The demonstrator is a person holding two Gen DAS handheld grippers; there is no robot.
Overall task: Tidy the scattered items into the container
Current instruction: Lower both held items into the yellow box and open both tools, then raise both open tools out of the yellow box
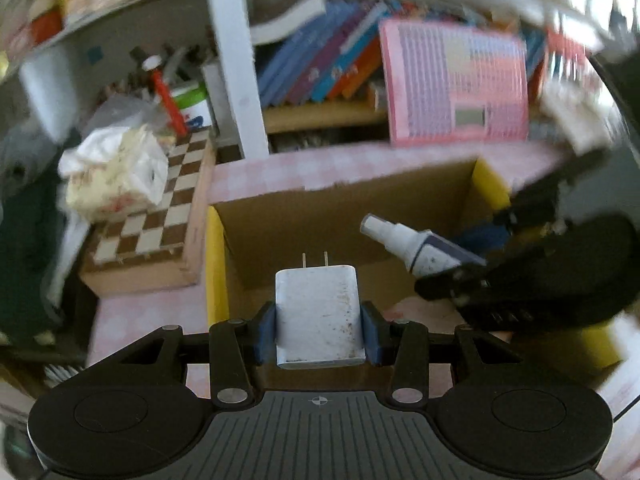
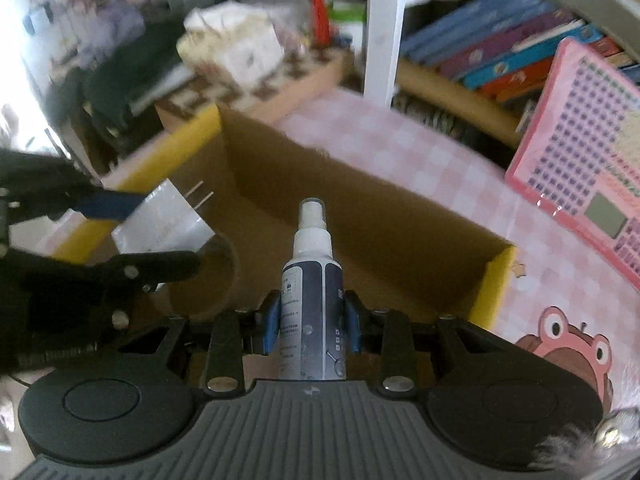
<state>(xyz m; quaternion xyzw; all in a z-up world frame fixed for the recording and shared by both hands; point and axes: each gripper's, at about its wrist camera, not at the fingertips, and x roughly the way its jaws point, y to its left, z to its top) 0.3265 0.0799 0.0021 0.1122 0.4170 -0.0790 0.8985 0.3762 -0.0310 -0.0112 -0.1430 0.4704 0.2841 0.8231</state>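
Observation:
An open cardboard box (image 1: 320,208) with yellow flaps stands on the pink checked table; it also shows in the right wrist view (image 2: 380,208). My left gripper (image 1: 319,330) is shut on a white plug charger (image 1: 318,312), prongs pointing forward, held over the box's near edge. My right gripper (image 2: 312,326) is shut on a white spray bottle (image 2: 312,280) with a dark label, nozzle forward, over the box. In the left wrist view the spray bottle (image 1: 416,246) comes in from the right. In the right wrist view the charger (image 2: 168,220) shows at the left.
A chessboard box (image 1: 156,216) with a crumpled white bag (image 1: 116,176) on it stands left of the cardboard box. A pink toy laptop (image 1: 456,84) leans against a bookshelf behind. A white post (image 1: 236,60) rises at the table's back. A pink frog figure (image 2: 572,344) is printed on the tablecloth.

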